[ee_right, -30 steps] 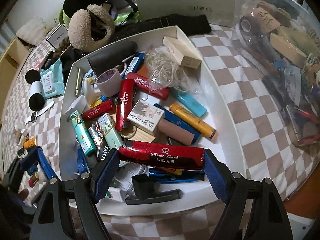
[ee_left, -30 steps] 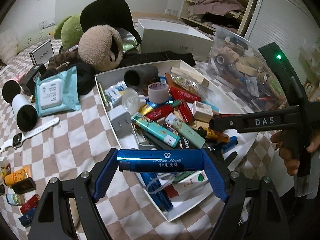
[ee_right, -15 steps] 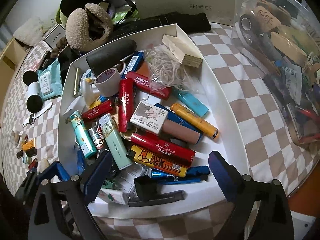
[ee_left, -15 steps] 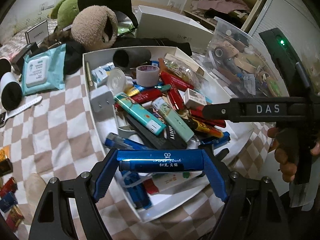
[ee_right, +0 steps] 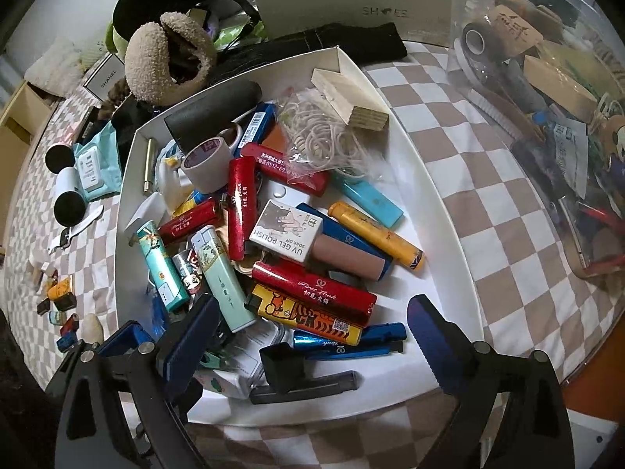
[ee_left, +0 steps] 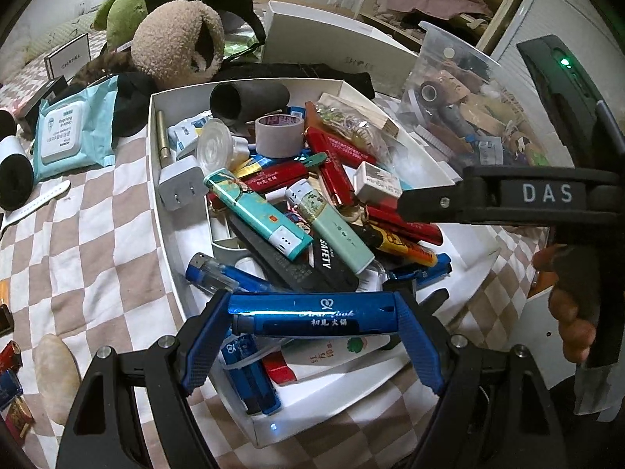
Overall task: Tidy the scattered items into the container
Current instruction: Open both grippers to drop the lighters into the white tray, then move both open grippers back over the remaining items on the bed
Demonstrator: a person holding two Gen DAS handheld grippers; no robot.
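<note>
I hold the left gripper [ee_left: 312,318] low over the near rim of the white box [ee_left: 154,148], its fingers [ee_left: 205,338] clenched on one blue lighter [ee_left: 312,314], which spans crosswise from pad to pad. The lighter hangs just above the box's near corner, over the heap already inside.

The right gripper [ee_right: 308,336] hovers over the same box [ee_right: 441,211], pointed down into it, fingers [ee_right: 429,332] released and spread wide with nothing between them. In the left view I see it as a black body marked DAS, reaching in from the right, with the person's hand [ee_left: 566,305] wrapped on its handle.

Just ahead of the right fingers lie one red lighter [ee_right: 312,285] and one tiger-print lighter [ee_right: 304,312], touching side by side. Between the fingers, nearer the camera, lies a blue lighter [ee_right: 347,340] beside a black clip [ee_right: 304,375]. Farther ahead I count one tape roll [ee_right: 207,166], one wood block [ee_right: 347,99], one bag of rubber bands [ee_right: 324,136] and one orange lighter [ee_right: 375,234]. I cannot give a sure total of the lighters; they overlap.

Left of the left fingers, outside the box on the checked cloth [ee_left: 93,234], are one wipes pack [ee_left: 70,133] and several small items at the frame edge, too small to count. A clear bin [ee_right: 547,97] stands well right of the right fingers.
</note>
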